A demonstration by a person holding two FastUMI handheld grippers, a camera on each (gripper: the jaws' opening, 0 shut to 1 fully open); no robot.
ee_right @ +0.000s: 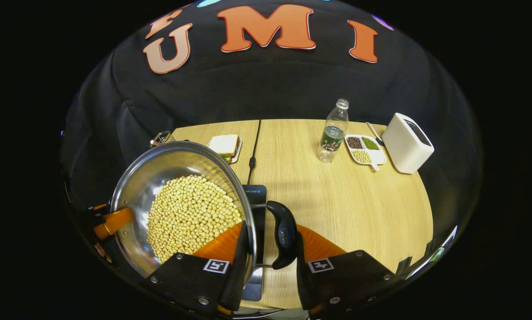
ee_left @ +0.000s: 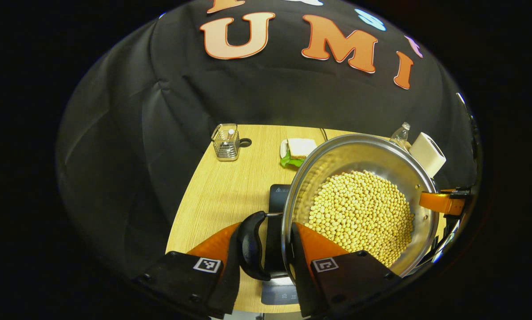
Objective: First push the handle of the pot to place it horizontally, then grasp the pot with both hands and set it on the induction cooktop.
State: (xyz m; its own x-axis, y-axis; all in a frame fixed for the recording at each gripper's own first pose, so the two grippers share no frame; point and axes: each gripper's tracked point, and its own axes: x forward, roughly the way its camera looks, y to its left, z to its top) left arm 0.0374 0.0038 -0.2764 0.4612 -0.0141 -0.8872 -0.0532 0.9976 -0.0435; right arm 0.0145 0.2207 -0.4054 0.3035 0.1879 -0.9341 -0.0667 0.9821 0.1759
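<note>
Progress: pot (ee_right: 181, 195) of beans gripped on both sides and lifted over the induction cooktop (ee_right: 256, 209); setting down seems left.
Left tool (ee_left: 266, 242): clamped on the pot's left handle (ee_left: 250, 244) and rim.
Right tool (ee_right: 268, 242): clamped on the right handle (ee_right: 284, 233) and rim.
Bench (ee_right: 337, 200): cooktop near, below pot.

induction cooktop (ee_right: 256, 195): mostly hidden under pot (ee_right: 159, 178) | sandwich (ee_left: 301, 149): partly hidden
</note>
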